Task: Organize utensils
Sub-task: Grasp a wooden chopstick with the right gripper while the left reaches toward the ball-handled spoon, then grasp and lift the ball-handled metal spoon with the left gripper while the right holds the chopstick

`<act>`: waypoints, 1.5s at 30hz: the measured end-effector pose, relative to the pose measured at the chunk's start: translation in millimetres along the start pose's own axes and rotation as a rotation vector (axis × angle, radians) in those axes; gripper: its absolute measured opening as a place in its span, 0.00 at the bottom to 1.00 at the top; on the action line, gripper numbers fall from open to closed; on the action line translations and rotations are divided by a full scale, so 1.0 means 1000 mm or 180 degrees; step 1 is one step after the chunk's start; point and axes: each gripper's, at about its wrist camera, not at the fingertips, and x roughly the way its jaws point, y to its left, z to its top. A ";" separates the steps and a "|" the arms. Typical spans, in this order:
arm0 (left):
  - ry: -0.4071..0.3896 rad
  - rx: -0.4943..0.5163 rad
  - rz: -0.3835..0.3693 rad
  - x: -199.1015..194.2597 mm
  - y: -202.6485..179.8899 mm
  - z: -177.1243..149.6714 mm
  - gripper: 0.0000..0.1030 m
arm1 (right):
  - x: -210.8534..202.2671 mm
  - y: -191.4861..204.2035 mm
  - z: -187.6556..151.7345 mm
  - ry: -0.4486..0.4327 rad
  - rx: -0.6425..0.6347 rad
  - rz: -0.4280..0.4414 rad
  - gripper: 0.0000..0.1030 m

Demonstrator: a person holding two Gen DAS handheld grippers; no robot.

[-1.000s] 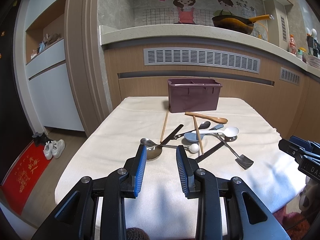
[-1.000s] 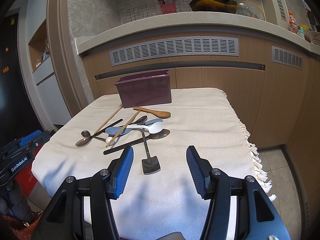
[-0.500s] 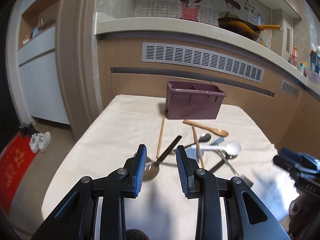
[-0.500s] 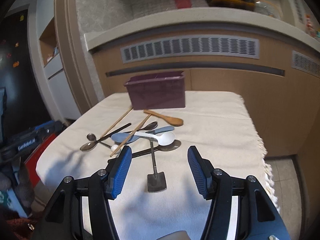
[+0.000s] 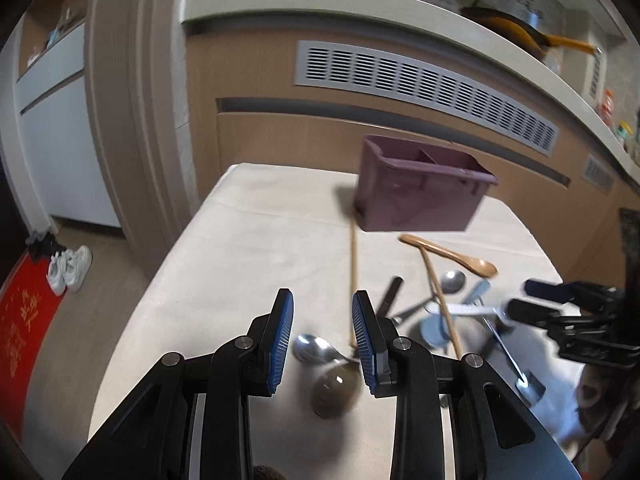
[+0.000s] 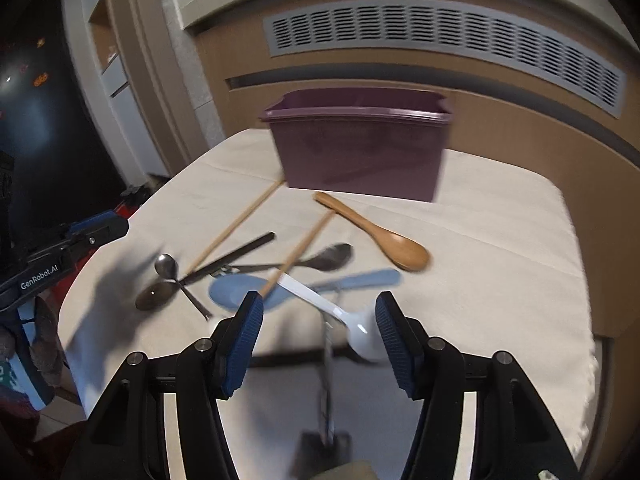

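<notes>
Two grippers hang over the cloth-covered table (image 5: 256,240), both spread wide and gripping nothing: the left gripper (image 5: 322,336) above the small metal spoons, the right gripper (image 6: 319,332) straddling the white ladle-style spoon (image 6: 340,314). No utensil has yet gone into the purple caddy (image 6: 360,152), which stands at twelve o'clock from the right gripper with its divided interior showing in the left view, so I judge this the approach before a first pick. In the right view the white spoon's long axis runs from about ten o'clock, where its handle end crosses the blue spoon (image 6: 244,290), down to four o'clock, where the bowl lies close to the right-hand finger. The wooden spoon (image 6: 380,236) lies on a similar diagonal, handle toward the caddy. Two chopsticks (image 6: 236,226) slant from seven toward one o'clock. The next move likely calls for lowering the right gripper, turned across the white handle, then closing; motion blur makes the exact clearance hard to judge.
</notes>
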 end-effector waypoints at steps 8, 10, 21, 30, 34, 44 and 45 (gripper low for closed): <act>0.0195 -0.0136 0.0056 0.013 0.028 -0.005 0.31 | 0.074 0.024 0.027 0.0422 0.0101 0.0182 0.24; 0.0296 -0.0122 0.0024 0.016 0.027 -0.013 0.31 | 0.085 0.026 0.029 0.0494 0.0110 0.0100 0.20; 0.0772 -0.0168 -0.0385 0.031 -0.001 -0.032 0.31 | 0.044 -0.016 0.005 0.0521 0.0184 -0.0169 0.07; 0.0949 0.1134 -0.1167 0.042 -0.074 -0.023 0.31 | 0.010 -0.033 -0.024 0.0354 0.0271 -0.0031 0.07; 0.1079 0.1113 -0.1078 0.064 -0.061 -0.014 0.31 | -0.001 -0.035 -0.030 0.0217 0.0351 0.0123 0.14; 0.1329 0.1681 -0.1051 0.044 -0.067 -0.054 0.31 | 0.013 -0.016 -0.014 0.0247 -0.0113 0.0166 0.18; 0.1269 0.1780 -0.0998 0.040 -0.070 -0.057 0.31 | 0.020 -0.015 -0.007 0.0256 -0.0141 0.0147 0.18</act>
